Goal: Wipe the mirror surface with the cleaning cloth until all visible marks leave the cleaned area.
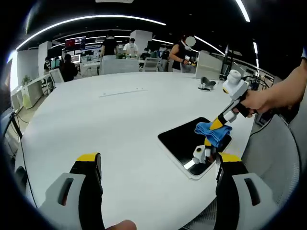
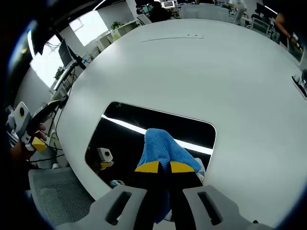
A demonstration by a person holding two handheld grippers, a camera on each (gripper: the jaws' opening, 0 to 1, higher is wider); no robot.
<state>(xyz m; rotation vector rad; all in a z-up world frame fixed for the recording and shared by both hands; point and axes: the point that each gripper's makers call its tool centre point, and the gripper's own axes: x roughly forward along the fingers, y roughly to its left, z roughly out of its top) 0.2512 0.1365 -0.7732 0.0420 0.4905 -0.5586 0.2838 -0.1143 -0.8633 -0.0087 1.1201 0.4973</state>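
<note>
A dark rectangular mirror (image 1: 178,140) lies flat near the edge of the white round table (image 1: 110,120). A blue cleaning cloth (image 1: 214,131) rests on its right part, pressed down by my right gripper (image 1: 221,122), which a hand (image 1: 259,100) holds from the right. In the right gripper view, the right gripper (image 2: 166,166) is shut on the blue cloth (image 2: 160,144) over the near half of the mirror (image 2: 122,139); ceiling lights streak the glass. My left gripper (image 1: 159,159) hovers open and empty over the table, left of the mirror, and shows small as the left gripper (image 2: 34,141) at that view's left edge.
A grey mesh chair (image 2: 53,196) stands at the table edge beside the mirror. A small grey object (image 1: 207,84) sits on the far right of the table. People and desks (image 1: 120,52) fill the office behind. Broad bare tabletop lies beyond the mirror.
</note>
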